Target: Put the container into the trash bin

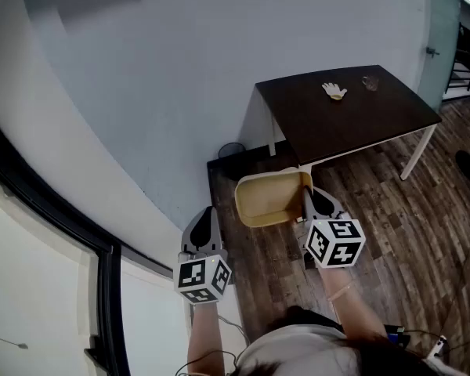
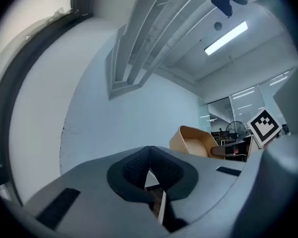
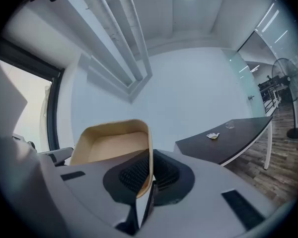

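Holding the tan container (image 1: 270, 197) by its side wall: right gripper (image 1: 308, 200) clamped tight on the rim. Container is empty, up in the air above the wood floor (image 1: 411, 225). Left gripper (image 1: 207, 219) closed on nothing. Trash bin (image 1: 232, 150) sits against the pale wall (image 1: 180, 69), beside the dark table (image 1: 352, 124); its contents aren't visible.

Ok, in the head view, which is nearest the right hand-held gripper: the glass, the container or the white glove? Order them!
1. Container: gripped in the right hand-held gripper, on its left.
2. White glove: on the table, ahead.
3. Glass: on the table too, farther back and right.
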`<state>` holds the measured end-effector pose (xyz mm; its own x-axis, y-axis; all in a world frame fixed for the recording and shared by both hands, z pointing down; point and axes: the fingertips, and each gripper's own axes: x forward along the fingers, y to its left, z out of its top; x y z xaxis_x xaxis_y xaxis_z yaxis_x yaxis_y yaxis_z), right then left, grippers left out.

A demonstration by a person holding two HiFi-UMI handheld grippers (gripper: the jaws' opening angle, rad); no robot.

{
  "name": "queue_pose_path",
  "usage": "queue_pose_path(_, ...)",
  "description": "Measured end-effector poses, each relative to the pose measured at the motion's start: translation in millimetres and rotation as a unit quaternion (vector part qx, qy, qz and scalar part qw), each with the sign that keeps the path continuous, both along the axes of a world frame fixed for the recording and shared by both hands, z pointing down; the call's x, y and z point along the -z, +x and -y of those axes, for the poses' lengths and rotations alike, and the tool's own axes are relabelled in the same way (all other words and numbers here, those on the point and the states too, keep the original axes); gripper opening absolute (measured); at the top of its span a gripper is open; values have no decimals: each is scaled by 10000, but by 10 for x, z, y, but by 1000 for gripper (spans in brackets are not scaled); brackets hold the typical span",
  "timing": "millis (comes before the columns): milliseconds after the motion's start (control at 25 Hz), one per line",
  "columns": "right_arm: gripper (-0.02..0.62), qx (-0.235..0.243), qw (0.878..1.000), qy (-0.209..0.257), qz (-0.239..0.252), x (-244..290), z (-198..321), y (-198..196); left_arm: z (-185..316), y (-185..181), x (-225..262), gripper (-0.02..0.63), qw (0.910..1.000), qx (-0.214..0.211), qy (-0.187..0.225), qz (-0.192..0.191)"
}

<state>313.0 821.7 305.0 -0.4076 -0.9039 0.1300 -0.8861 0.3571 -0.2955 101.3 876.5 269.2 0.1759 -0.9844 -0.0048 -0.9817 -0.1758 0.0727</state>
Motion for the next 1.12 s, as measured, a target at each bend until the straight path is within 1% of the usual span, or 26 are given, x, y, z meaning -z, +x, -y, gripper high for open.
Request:
queue_pose_path(280,11,83,9999,100,51,-12,336,88,386,91,-70,20,9999,12,-100,-27)
queue_pose_path(680,11,272,9995,72,158,-79,907,211,954,286,-70,20,9999,111,-51,-72)
queue_pose_path(840,11,399,9991,35,164,-110,1141,188,1159,280,-100,20,9997,200,-109,-80)
queue_pose_path(1120,11,520,9985,-9,150,-190,1601,13,1577,122,-129,20,9995,285,-137,-62)
